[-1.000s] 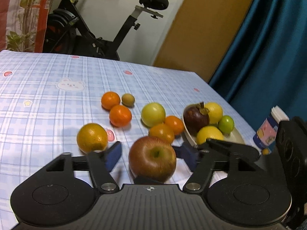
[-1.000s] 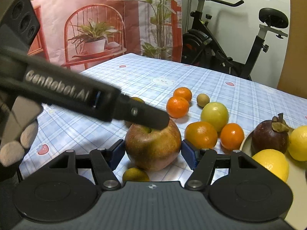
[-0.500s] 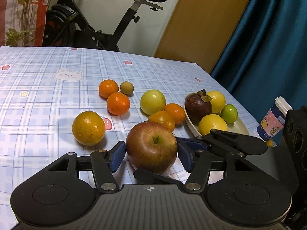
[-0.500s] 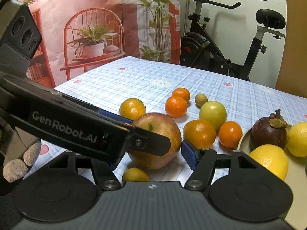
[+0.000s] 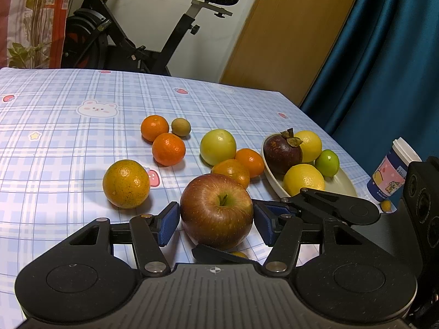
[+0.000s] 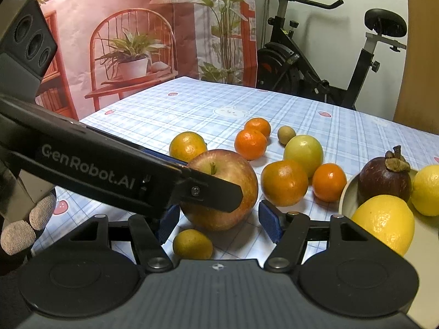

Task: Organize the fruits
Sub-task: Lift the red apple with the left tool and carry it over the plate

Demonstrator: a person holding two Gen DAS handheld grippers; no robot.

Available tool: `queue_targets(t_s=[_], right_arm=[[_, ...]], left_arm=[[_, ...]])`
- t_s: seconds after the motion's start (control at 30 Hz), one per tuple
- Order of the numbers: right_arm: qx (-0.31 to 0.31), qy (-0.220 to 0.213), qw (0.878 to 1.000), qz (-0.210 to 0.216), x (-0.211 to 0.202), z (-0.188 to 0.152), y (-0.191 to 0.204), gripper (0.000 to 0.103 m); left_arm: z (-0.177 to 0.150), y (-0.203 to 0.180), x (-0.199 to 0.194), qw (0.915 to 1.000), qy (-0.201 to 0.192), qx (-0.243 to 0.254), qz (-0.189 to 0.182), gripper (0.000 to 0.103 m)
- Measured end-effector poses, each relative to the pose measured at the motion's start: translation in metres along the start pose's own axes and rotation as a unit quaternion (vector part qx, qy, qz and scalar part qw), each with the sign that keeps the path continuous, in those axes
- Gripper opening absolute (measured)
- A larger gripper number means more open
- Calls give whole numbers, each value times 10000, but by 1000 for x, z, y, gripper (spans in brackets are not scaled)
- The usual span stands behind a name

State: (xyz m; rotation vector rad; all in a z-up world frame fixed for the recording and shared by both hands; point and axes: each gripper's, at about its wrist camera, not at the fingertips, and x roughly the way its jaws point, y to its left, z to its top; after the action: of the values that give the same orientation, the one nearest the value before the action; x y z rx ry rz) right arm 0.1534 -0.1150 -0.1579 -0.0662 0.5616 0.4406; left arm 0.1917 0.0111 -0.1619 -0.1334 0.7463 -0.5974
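Note:
A large red apple (image 5: 216, 209) rests on the checked tablecloth (image 5: 68, 142). My left gripper (image 5: 216, 222) is open with a blue pad on each side of the apple, small gaps showing. My right gripper (image 6: 219, 219) is also open around the same apple (image 6: 227, 189) from another side. The left gripper's finger (image 6: 208, 192) crosses in front of the apple in the right wrist view. A cream plate (image 5: 343, 186) at the right holds a mangosteen (image 5: 282, 150), two lemons and a small green fruit.
Loose oranges, a yellow-green apple (image 5: 218, 146) and a small brownish fruit (image 5: 181, 127) lie behind the apple. A speckled orange (image 5: 126, 183) lies to its left. A small yellow fruit (image 6: 192, 244) lies under my right gripper. A paper cup (image 5: 392, 175) stands at the table's right edge.
The left gripper has moved forward around the apple and now straddles it. Its finger has swung lower across the apple in the right wrist view. The apple has not moved.

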Motion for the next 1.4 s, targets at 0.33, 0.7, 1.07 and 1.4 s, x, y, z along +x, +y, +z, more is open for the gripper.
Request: queue_targets(t_s=[0.33,0.7,1.07,1.4], right_arm=[[21,-80,10000,-6,2,0,-3,66],[114,-172,9998,0,-5,5,-5,65],[365,-621,9968,-349,-44,15,-24,65],[760,-987,9867,-1044,-81,9,-73,65]], left_arm=[[1,1,0,10000,-42,-4,-72,61],[9,-10,-8,9996,-198,188,-45,61],[40,-65,-2,9961,-267,830,-100,61],[65,-130,46,9902,-31,1358,-337,62]])
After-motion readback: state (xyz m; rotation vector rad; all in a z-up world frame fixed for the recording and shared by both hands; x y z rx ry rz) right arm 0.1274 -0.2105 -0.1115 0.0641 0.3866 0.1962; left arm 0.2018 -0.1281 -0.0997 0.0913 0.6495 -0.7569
